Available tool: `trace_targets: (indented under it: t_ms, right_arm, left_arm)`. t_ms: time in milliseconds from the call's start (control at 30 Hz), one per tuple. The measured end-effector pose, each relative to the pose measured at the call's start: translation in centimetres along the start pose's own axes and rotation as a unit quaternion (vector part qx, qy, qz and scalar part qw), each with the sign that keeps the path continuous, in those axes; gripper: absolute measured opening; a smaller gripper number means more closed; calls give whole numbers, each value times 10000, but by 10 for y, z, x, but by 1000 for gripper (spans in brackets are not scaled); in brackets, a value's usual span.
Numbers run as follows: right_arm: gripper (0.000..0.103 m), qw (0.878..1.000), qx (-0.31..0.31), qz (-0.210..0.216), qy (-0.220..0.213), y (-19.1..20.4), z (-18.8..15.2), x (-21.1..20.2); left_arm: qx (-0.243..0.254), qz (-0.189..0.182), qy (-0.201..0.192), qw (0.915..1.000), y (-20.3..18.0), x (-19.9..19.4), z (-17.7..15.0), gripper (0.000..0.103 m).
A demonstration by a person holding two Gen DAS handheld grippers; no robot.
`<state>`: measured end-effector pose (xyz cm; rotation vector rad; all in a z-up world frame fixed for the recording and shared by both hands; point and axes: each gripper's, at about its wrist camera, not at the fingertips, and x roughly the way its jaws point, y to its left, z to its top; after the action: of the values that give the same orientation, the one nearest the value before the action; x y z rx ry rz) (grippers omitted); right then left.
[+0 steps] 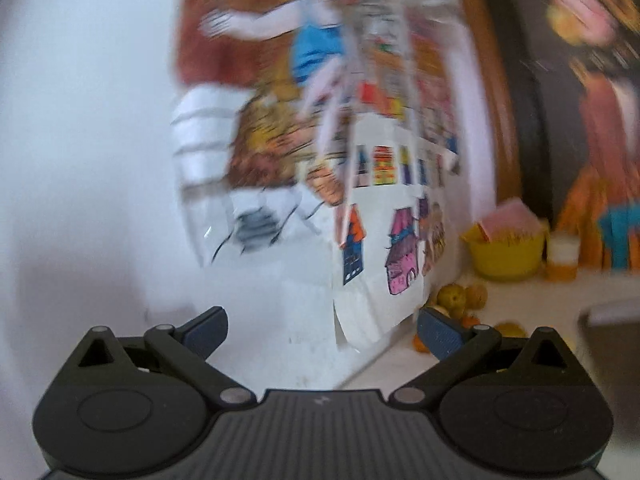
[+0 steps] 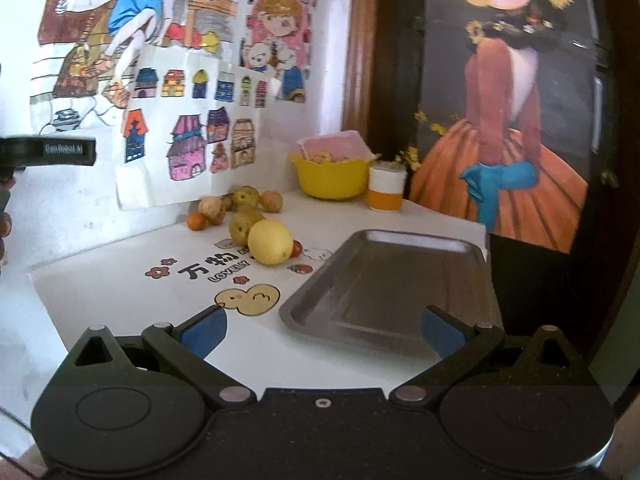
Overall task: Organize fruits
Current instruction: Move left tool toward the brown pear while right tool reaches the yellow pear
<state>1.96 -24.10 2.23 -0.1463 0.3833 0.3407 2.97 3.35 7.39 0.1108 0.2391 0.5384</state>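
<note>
Fruits (image 2: 244,222) lay clustered at frame centre, beside an empty tray (image 2: 384,292); both the left gripper (image 1: 322,330) and right gripper (image 2: 323,330) gaped wide, holding nothing. Approaching the outermost lemon (image 2: 270,242) first seemed advisable.

Left wrist view: close to the wall, aimed at the drawings (image 1: 360,184), heavily blurred, fruit pile (image 1: 460,300) at four o'clock. Right wrist view: farther back, above the white table (image 2: 120,292), facing the same corner, tray (image 2: 396,280) at five o'clock. Shared: drawings, fruit pile, yellow bowl (image 1: 508,252), orange-and-white cup (image 1: 562,256).
</note>
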Motion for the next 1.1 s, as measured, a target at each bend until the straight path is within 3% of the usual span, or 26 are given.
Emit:
trace_targets:
  t_ms: [100, 333, 500, 767, 933, 1100]
  right_arm:
    - [102, 9991, -289, 271, 133, -9, 17, 9]
    - [102, 9943, -454, 882, 389, -21, 64, 51]
    - [102, 9888, -945, 1042, 491, -11, 78, 97]
    - [102, 9673, -1862, 1532, 783, 4, 75, 172]
    - [102, 9579, -2059, 1805, 859, 11, 70, 202]
    - [100, 9466, -2594, 1737, 800, 25, 64, 221]
  left_arm:
    - [665, -199, 128, 9975, -13, 8, 2, 103]
    - [973, -1294, 522, 9854, -37, 42, 11, 103]
    - [1318, -1947, 790, 9687, -61, 79, 19, 103]
    - [2250, -2338, 1001, 9406, -109, 130, 15, 103]
    - [2060, -2803, 1423, 9267, -126, 161, 11, 103]
    - [1990, -2890, 1671, 9214, -142, 183, 5, 103]
